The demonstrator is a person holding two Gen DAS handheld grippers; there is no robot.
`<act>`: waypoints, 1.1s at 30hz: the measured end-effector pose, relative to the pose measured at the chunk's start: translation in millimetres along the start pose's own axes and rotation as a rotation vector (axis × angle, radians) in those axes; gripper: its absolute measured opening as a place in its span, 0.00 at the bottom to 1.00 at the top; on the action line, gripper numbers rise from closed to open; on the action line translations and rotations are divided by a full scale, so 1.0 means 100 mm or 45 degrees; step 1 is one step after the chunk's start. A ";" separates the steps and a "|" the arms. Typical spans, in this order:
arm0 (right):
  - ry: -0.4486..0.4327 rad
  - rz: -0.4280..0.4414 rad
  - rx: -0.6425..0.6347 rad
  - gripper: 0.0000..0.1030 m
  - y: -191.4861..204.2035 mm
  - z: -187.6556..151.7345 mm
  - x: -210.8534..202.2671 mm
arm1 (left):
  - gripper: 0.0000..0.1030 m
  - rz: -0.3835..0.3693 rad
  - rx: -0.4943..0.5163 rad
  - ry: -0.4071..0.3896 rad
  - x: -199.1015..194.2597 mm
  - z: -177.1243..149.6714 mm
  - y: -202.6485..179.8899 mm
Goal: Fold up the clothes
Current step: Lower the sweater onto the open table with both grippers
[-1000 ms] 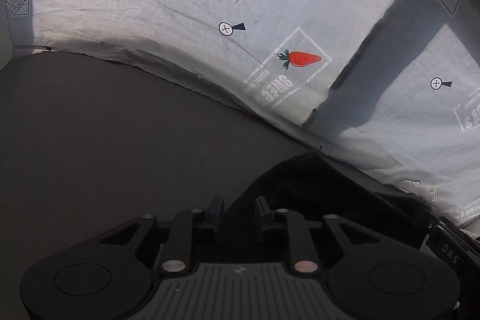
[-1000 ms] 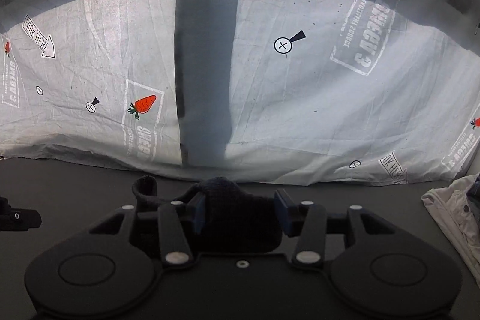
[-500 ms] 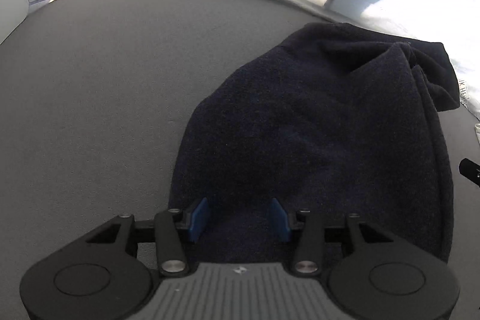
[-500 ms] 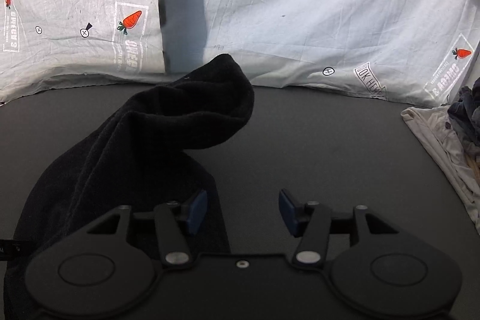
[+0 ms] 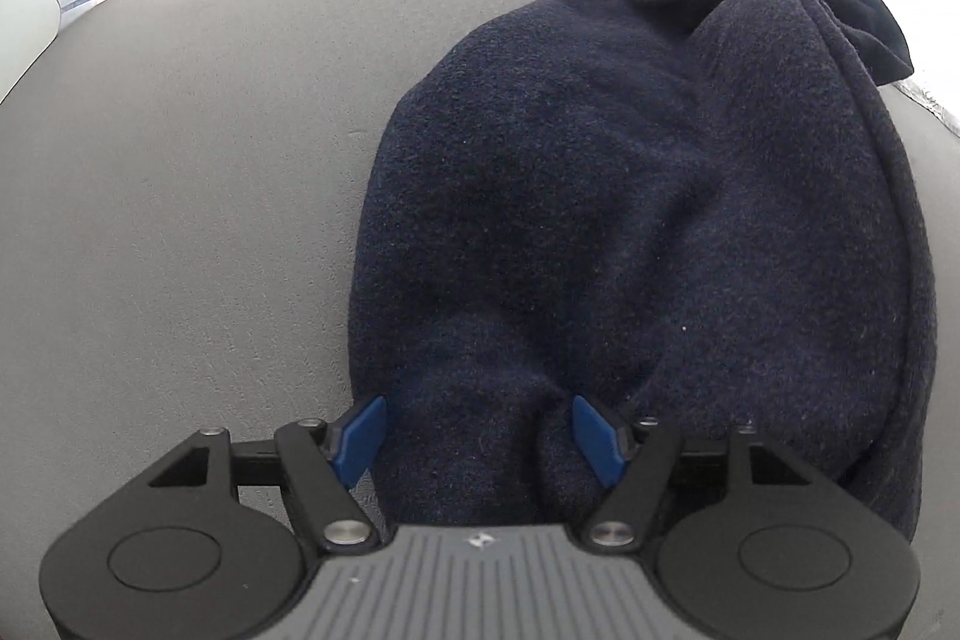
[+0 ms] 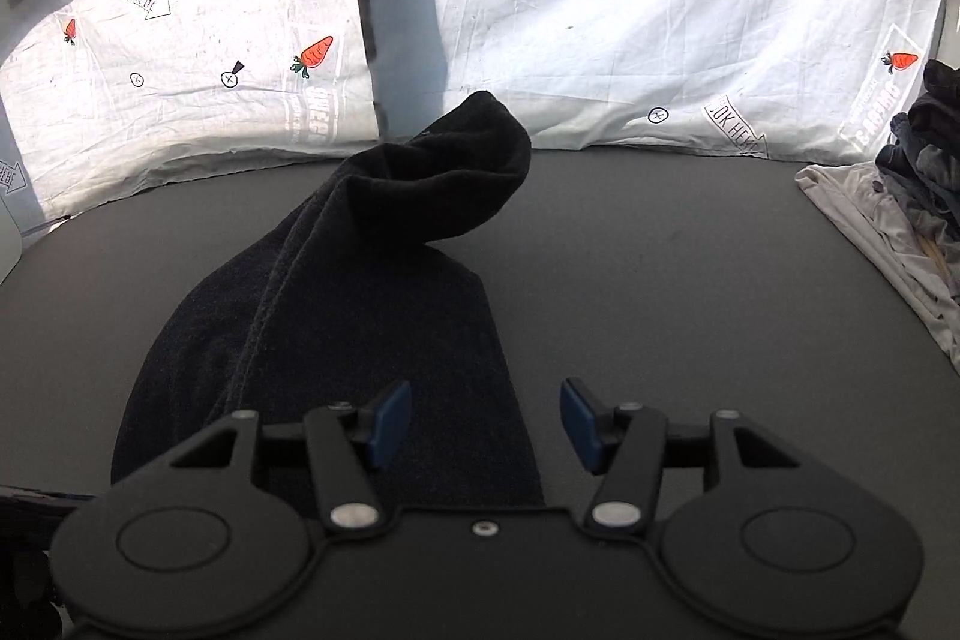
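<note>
Grey table (image 6: 660,280), navy garment (image 5: 630,220) near edge hidden

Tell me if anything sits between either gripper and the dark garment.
Nothing visible does. The left gripper is open with the navy garment directly between its fingers. The right gripper is open at the garment's near right edge. The clothes pile lies far right, clear of both.

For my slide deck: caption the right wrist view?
Open right gripper over the near end of a dark towel on the grey table.
</note>
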State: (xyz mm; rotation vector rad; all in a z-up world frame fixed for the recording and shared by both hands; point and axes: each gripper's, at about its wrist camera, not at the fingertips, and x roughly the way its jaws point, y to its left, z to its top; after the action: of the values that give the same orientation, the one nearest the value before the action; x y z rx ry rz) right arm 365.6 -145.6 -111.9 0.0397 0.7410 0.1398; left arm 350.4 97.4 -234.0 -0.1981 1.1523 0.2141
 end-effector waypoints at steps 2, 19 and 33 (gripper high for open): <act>0.002 0.052 -0.020 0.44 0.12 -0.01 -0.04 | 0.72 -0.006 0.008 0.017 0.05 0.02 -0.01; 0.107 0.170 -0.137 0.20 0.68 -0.11 0.20 | 0.92 -0.044 0.063 0.026 0.14 0.00 -0.01; -0.129 -0.332 -0.200 0.02 -0.21 0.07 0.11 | 1.00 0.003 0.064 0.011 0.14 -0.04 -0.04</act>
State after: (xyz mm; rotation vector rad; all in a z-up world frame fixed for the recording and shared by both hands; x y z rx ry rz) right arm 381.0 -165.2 -116.4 -0.1973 0.6263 -0.0526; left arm 353.3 93.5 -248.3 -0.1536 1.1654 0.1867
